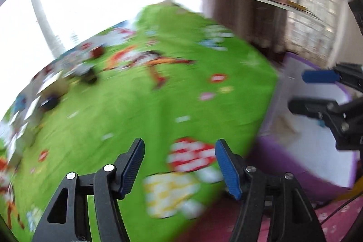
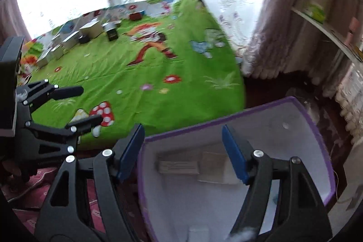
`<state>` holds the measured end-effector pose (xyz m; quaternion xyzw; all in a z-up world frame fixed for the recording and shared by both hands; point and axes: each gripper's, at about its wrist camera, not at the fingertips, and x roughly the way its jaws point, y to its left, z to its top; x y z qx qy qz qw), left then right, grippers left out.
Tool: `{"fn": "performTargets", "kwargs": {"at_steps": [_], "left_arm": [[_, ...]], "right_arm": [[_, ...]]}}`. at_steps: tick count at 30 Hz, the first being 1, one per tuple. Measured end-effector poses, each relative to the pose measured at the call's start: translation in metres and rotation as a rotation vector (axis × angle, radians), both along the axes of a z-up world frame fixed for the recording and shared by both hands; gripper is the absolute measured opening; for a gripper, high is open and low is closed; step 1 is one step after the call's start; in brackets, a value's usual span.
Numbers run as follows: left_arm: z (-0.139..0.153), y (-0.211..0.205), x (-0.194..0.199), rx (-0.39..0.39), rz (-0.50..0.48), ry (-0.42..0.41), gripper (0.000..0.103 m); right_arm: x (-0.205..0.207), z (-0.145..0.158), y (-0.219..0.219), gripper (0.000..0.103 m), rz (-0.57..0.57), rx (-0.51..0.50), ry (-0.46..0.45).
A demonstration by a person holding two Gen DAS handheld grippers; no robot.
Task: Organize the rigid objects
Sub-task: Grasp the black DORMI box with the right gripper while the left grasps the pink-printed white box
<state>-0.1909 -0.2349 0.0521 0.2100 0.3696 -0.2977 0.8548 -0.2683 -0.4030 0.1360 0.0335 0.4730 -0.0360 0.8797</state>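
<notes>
The right hand-held gripper (image 2: 183,152) hangs over the open top of a purple-edged storage box (image 2: 313,128) with a white lining; its blue pads stand wide apart with nothing between them, and below them, on the box's floor, lie a few pale flat packets (image 2: 179,167), too soft in focus to name. The left hand-held gripper (image 1: 179,166) sits to the left of the right one, over the near edge of a bed covered by a green cartoon-print sheet (image 1: 140,110); its jaws are also parted and empty, the gap looking a little narrower than the right one's. In the left wrist view the right hand-held gripper shows at the far right above the same box, and the whole view is smeared by motion. Well ahead of both hand-held grippers and off to their left, along the far side of the bed near the bright window, stands a row of small boxes (image 2: 90,30) in pale and silvery tones, with a few darker ones (image 2: 112,34) among them and a red one (image 2: 136,15) furthest back. Further right of the right hand-held gripper hang pale curtains (image 2: 272,42), and a white shelf (image 2: 326,32) carries something green. Below the bed, under both hand-held grippers, lies pink patterned floor covering (image 2: 34,192).
</notes>
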Motion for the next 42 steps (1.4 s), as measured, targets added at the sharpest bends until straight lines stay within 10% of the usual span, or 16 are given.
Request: {"fn": "performTargets", "kwargs": {"at_steps": [8, 21, 42], "left_arm": [[-0.012, 0.157, 0.071, -0.032, 0.431, 0.04, 0.068], [-0.036, 0.289, 0.15, -0.066, 0.786, 0.111, 0.068], [-0.043, 0.325, 0.337, -0.144, 0.905, 0.174, 0.073]], "right_arm": [[0.117, -0.057, 0.097, 0.074, 0.292, 0.03, 0.091], [0.353, -0.092, 0.118, 0.074, 0.237, 0.002, 0.135], [0.374, -0.094, 0.137, 0.061, 0.272, -0.017, 0.012]]}}
